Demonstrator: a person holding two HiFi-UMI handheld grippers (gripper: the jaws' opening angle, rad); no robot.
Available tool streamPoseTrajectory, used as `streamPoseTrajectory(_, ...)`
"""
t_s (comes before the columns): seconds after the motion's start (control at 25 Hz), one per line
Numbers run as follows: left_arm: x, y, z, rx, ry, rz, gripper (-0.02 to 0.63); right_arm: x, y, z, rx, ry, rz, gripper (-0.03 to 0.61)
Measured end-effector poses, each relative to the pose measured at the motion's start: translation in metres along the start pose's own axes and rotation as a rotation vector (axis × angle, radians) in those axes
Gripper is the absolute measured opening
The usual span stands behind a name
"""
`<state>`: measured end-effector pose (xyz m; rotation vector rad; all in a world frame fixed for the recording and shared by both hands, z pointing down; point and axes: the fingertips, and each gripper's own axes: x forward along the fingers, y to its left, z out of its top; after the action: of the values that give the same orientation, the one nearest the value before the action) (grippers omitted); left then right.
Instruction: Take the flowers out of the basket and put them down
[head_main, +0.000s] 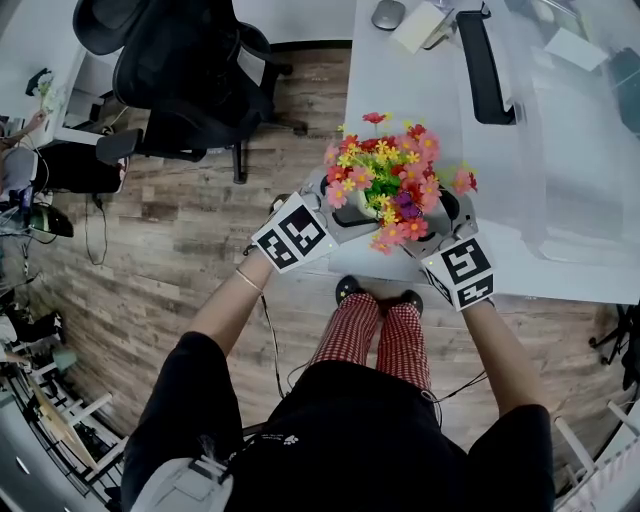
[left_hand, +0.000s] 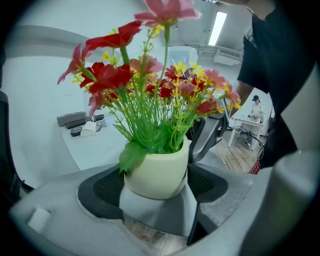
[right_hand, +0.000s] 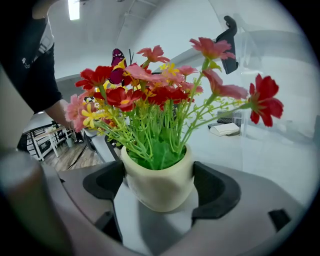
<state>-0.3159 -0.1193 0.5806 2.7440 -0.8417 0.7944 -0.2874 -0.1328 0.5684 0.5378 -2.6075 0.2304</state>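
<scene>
While I hold the left gripper (head_main: 338, 208) and right gripper (head_main: 438, 215) facing each other, both are clamped on the same cream pot (right_hand: 159, 182) of flowers (head_main: 395, 175). Left fingers (left_hand: 100, 187) are spread about pot-wide, dark pads on either side of the pot (left_hand: 156, 175), which sits right between them. Right fingers (right_hand: 215, 192) are much the same: pads apart by the pot's width and pressed to its sides. Pot is upright, long axis vertical, green stems rising out of the mouth and fanning into red, pink and yellow blooms (right_hand: 165, 95) above both sets of fingers. From the head view the bunch sits between the two marker cubes, at the near corner of the white desk (head_main: 560, 260), with wood floor (head_main: 190, 230) to the left. Can't tell whether the pot's base touches the desk.
</scene>
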Motion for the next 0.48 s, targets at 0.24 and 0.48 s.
streamPoseTrajectory(0.24, 0.0005, 0.0003, -0.0008, 0.009, -0.001, 0.004, 0.388, 0.0003, 0.0001, -0.0011, -0.004, -0.011, -0.003, 0.449)
streamPoseTrajectory(0.48, -0.0005, 0.0035, -0.0044, 0.008, 0.002, 0.01, 0.388, 0.005, 0.0004, -0.0015, -0.007, -0.015, 0.003, 0.449)
